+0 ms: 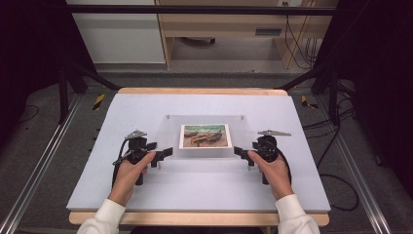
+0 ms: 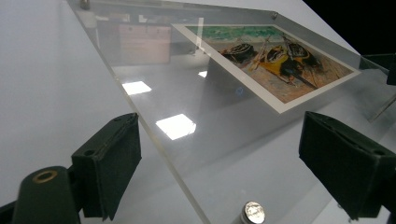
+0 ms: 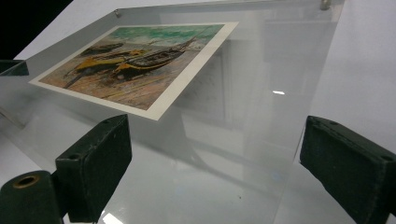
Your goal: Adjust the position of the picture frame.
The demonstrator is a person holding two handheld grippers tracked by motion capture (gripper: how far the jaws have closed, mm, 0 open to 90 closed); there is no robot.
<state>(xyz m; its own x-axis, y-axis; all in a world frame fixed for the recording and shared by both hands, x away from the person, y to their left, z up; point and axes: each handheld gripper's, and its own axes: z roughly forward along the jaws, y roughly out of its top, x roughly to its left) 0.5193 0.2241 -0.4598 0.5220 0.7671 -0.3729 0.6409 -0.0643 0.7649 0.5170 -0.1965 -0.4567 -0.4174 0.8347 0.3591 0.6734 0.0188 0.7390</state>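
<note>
A clear acrylic picture frame (image 1: 204,139) lies flat in the middle of a white counter (image 1: 146,105), holding a picture of boats (image 1: 205,135) on a beach. A person's hands hold a gripper at each side of it. The left gripper (image 1: 164,153) sits at the frame's left edge, fingers (image 2: 112,163) spread wide around that edge without clamping it. The right gripper (image 1: 240,152) sits at the right edge, fingers (image 3: 95,163) likewise wide apart. A metal bolt (image 2: 253,213) marks the frame's near corner.

Both tongs (image 1: 165,152) (image 1: 239,151) agape, facing inward
</note>
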